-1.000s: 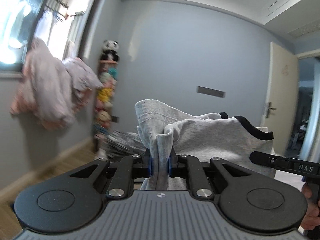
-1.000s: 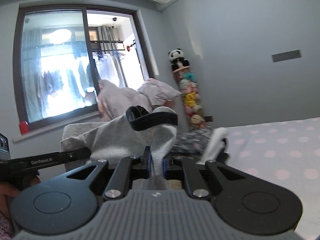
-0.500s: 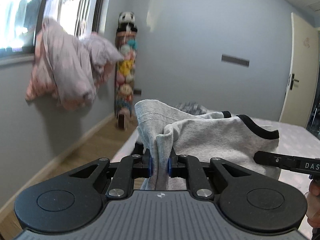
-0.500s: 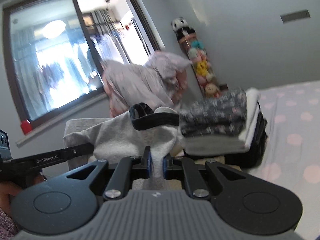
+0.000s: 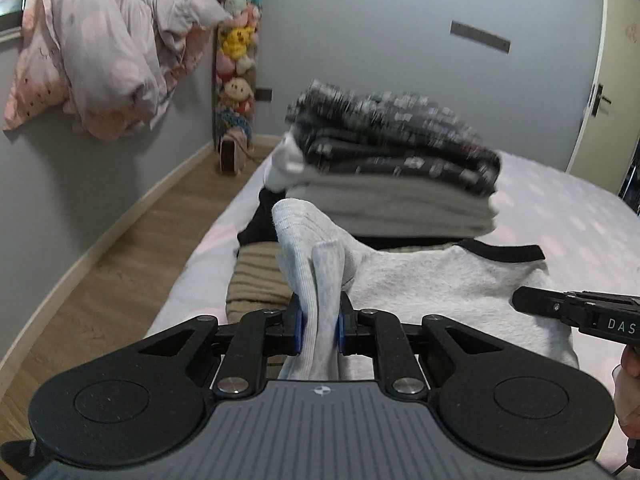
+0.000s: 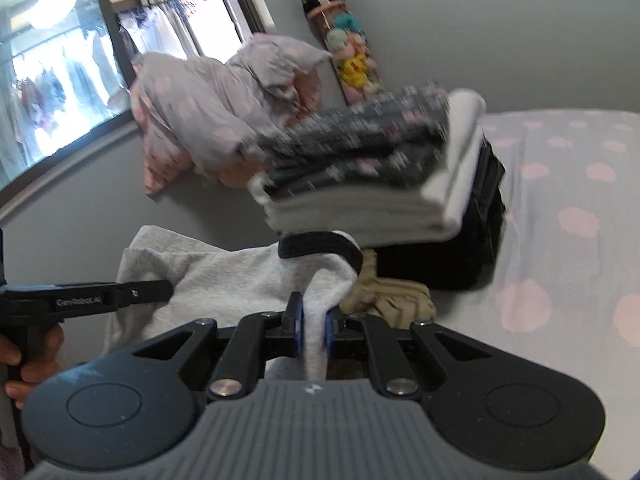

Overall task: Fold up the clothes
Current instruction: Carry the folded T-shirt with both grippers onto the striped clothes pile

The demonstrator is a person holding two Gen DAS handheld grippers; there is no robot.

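A light grey sweatshirt (image 5: 440,280) with a black collar band (image 6: 320,246) is stretched between both grippers, low over the bed. My left gripper (image 5: 319,328) is shut on a bunched ribbed edge of it. My right gripper (image 6: 314,332) is shut on a fold just under the collar. Each tool shows in the other's view: the right one (image 5: 576,312) at the right edge, the left one (image 6: 92,298) at the left, held by a hand (image 6: 32,360). The sweatshirt (image 6: 224,276) sags between them.
A stack of folded clothes (image 5: 392,168), dark patterned on top of white and black, sits on the dotted bed (image 5: 560,216) just beyond. A beige striped garment (image 5: 256,276) lies under the sweatshirt. Pink bedding (image 5: 100,52) hangs at the window, plush toys (image 5: 236,60) at the wall; wooden floor (image 5: 120,272) at left.
Both grippers have come down and forward with the sweatshirt, tilting downward. The wall and window gave way to the bed and the folded stack, now close ahead.
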